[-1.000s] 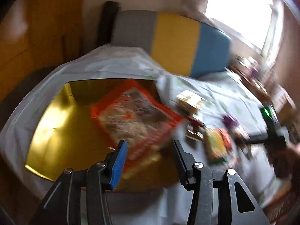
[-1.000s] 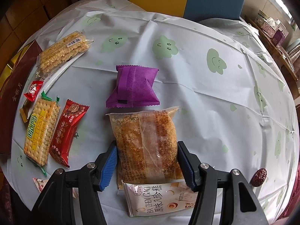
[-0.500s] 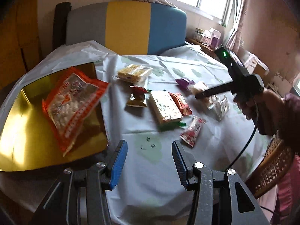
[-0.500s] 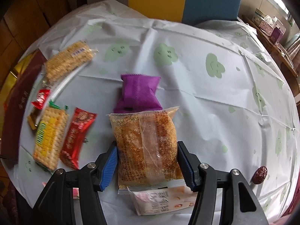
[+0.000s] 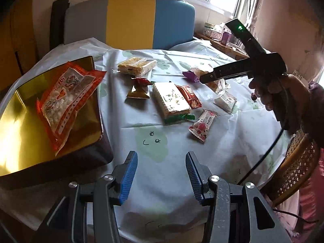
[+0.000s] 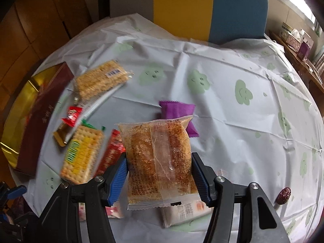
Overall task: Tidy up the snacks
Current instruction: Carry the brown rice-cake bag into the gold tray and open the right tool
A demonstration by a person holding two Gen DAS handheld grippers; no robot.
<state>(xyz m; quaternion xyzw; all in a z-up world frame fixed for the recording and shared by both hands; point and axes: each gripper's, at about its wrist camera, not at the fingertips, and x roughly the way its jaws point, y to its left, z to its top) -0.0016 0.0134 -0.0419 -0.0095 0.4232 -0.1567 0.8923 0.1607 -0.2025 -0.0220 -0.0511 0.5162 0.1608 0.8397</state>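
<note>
Right hand-held gripper [image 6: 159,179] pinched the clear bread packet [image 6: 158,160], lifted above the desk [image 6: 232,121]; only the left view showed the left hand-held gripper [image 5: 161,177] spread, holding nothing, and beyond it the orange snack bag [image 5: 64,99] lying in the gold box [image 5: 16,125]

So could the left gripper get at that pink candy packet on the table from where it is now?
Probably yes. The left gripper is open and holds nothing, and the pink candy packet lies flat ahead of it, slightly to the right. Only bare tablecloth shows between them, and the packet lies apart from the cracker pack.
</note>
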